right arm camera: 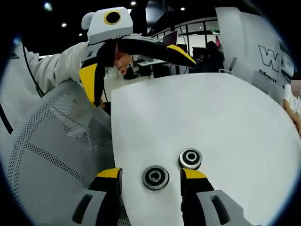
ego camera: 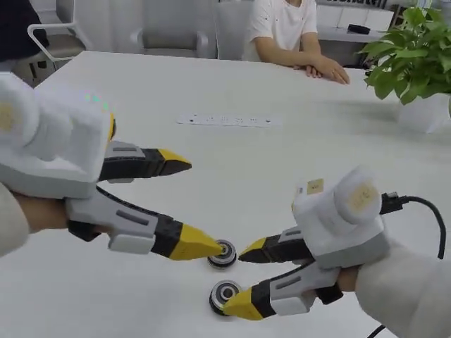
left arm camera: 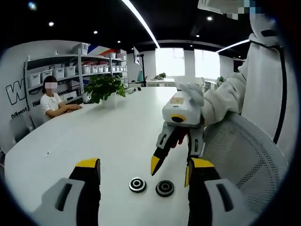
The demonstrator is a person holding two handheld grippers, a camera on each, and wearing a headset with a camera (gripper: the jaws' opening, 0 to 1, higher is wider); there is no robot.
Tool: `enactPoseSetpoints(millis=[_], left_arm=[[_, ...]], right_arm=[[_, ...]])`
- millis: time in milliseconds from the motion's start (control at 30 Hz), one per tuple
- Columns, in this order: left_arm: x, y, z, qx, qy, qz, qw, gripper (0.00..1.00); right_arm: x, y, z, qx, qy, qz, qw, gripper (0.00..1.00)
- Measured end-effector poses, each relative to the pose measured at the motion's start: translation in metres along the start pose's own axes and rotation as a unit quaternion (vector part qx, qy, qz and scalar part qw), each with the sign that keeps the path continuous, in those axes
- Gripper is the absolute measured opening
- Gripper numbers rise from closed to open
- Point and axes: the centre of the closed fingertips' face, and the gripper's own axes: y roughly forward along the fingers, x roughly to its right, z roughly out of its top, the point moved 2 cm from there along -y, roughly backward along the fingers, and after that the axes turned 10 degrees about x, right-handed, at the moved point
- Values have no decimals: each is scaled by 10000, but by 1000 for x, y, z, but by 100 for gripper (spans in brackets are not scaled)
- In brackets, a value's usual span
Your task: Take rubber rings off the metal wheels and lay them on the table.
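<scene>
Wheel (ego camera: 225, 291), nearer of two on worktop (ego camera: 282, 162), sat between right gripper's (ego camera: 234, 282) parted jaws, left gripper's (ego camera: 201, 205) likewise agape; rubber ring (right arm camera: 155, 167) was best pinched at its edge.

White tabletop (ego camera: 303, 169) with small parts
One metal wheel (ego camera: 223, 254) lies just beside another wheel (ego camera: 225, 291); a flat white strip (ego camera: 227, 120) lies farther back.

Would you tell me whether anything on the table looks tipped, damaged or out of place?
Nothing stands out: the far wheel and near wheel lie flat, apart, on the white table; left tongs and right tongs are open.
</scene>
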Motion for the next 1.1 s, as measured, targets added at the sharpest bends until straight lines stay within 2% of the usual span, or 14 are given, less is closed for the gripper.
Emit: enactPoseSetpoints(millis=[67, 167, 300, 400, 433, 667, 867, 967, 1067, 1100], left_arm=[[0, 8, -3, 117, 128, -19, 9998, 70], [1, 21, -14, 244, 97, -32, 9996, 62], [10, 30, -36, 235, 19, -111, 9997, 53], [14, 29, -46, 237, -42, -140, 9996, 48], [17, 29, -51, 199, -137, -179, 9995, 46], [29, 32, -77, -66, -220, -397, 9989, 36], [37, 39, -91, -172, -178, -473, 9986, 29], [36, 42, -96, -224, -82, -431, 9988, 28], [37, 43, -100, -300, -118, -444, 9985, 18], [40, 42, -105, -410, -162, -510, 9977, 15]], right_arm=[[4, 1, -4, -56, 31, -49, 10000, 47], [11, -1, -9, -91, -22, -177, 9998, 42], [15, -1, -16, -127, -49, -224, 9997, 41], [11, 1, -19, -171, -137, -104, 9997, 37], [10, 2, -19, -173, -142, -74, 9997, 36], [7, 4, -22, -287, -106, -20, 9995, 34], [5, 5, -27, -395, -104, 17, 9992, 33], [5, 5, -29, -441, -86, 30, 9990, 32], [5, 5, -30, -463, -69, 41, 9989, 31], [5, 5, -30, -468, -65, 46, 9989, 31]])
